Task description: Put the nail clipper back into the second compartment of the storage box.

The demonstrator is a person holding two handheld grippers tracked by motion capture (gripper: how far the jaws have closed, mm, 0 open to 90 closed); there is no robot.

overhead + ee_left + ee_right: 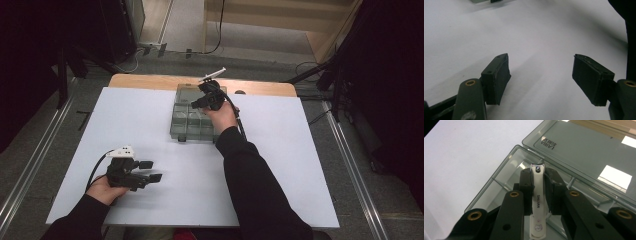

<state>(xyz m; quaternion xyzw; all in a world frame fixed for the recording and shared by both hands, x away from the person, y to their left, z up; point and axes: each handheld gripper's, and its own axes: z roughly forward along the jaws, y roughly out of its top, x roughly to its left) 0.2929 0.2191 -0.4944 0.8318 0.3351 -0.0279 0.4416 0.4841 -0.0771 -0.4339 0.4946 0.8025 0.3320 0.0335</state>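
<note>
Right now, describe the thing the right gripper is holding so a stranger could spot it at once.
Find the clear grey box with its lid open at the far side of the white table. Over it, the right gripper pinches a nail clipper: slim, white, with a silver tip, lettering along its lever and a small animal face at its end.

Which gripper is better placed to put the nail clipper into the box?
Right. The right gripper already clamps the nail clipper above the open box. The left gripper is open, far off on the table.

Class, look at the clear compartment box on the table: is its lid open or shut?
Open. In the right gripper view the lid lies folded back flat behind the box, leaving the compartments uncovered, with the nail clipper held over them.
</note>
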